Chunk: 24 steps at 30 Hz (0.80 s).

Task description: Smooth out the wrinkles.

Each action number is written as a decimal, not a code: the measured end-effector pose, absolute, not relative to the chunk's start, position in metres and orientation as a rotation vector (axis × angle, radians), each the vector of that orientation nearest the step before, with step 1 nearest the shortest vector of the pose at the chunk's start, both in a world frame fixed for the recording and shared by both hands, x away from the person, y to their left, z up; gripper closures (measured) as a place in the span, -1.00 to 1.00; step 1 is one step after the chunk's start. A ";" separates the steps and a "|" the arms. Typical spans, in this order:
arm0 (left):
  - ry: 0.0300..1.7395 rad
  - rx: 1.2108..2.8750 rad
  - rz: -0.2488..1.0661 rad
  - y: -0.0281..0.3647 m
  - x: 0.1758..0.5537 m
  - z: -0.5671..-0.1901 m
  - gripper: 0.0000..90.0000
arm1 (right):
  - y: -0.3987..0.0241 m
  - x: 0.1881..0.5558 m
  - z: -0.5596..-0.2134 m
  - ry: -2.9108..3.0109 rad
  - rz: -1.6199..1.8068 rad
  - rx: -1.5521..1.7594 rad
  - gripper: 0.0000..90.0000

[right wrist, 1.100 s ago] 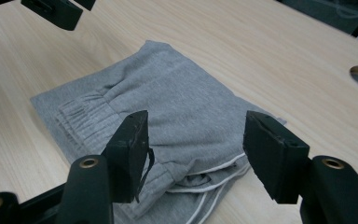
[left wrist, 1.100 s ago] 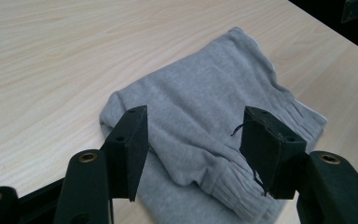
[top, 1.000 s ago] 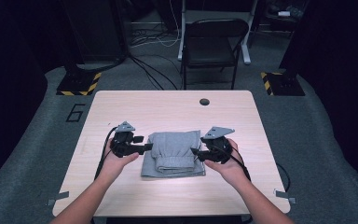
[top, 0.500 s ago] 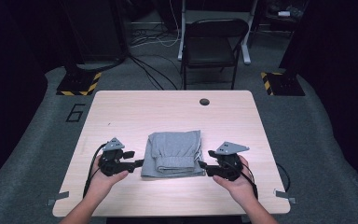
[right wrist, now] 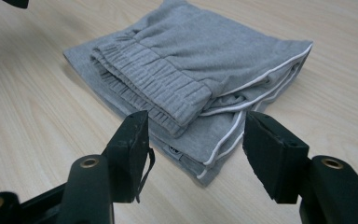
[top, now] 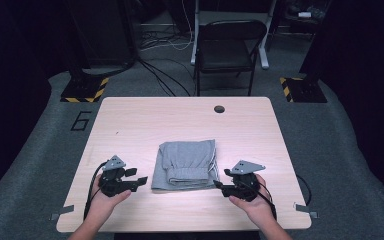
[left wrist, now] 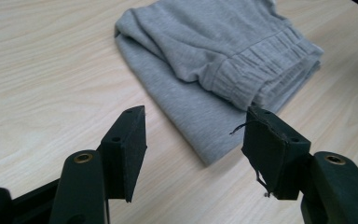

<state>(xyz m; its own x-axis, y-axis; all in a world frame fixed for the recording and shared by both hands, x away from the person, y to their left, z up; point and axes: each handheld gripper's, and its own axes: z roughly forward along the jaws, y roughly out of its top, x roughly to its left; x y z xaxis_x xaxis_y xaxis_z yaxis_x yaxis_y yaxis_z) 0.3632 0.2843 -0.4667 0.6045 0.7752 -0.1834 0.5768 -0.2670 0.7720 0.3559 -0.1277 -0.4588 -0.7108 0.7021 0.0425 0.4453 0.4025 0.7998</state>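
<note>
Folded grey jersey sweatpants w/ white side piping [top: 185, 164] lie flat at mid-front of the pale wood tabletop [top: 130, 125]. Left tongs [top: 137, 182] sit just left of the garment's near corner, jaws wide apart, nothing btwn them. Right tongs [top: 220, 180] sit just right of the opposite near corner, also wide, empty. Neither touches the fabric. A small dark round hole [top: 219, 108] marks the tabletop's far side.
</note>
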 end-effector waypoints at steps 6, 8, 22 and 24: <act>1.108 1.944 0.283 0.291 0.365 -0.473 -0.13 | -0.125 0.357 -0.470 2.384 1.183 0.995 -0.10; 1.103 1.952 0.276 0.293 0.366 -0.473 -0.13 | -0.125 0.357 -0.472 2.387 1.188 0.982 -0.10; 1.156 1.933 0.294 0.306 0.370 -0.481 -0.13 | -0.119 0.359 -0.490 2.445 1.125 0.961 -0.08; 1.168 1.929 0.296 0.308 0.371 -0.483 -0.13 | -0.118 0.360 -0.490 2.451 1.127 0.936 -0.08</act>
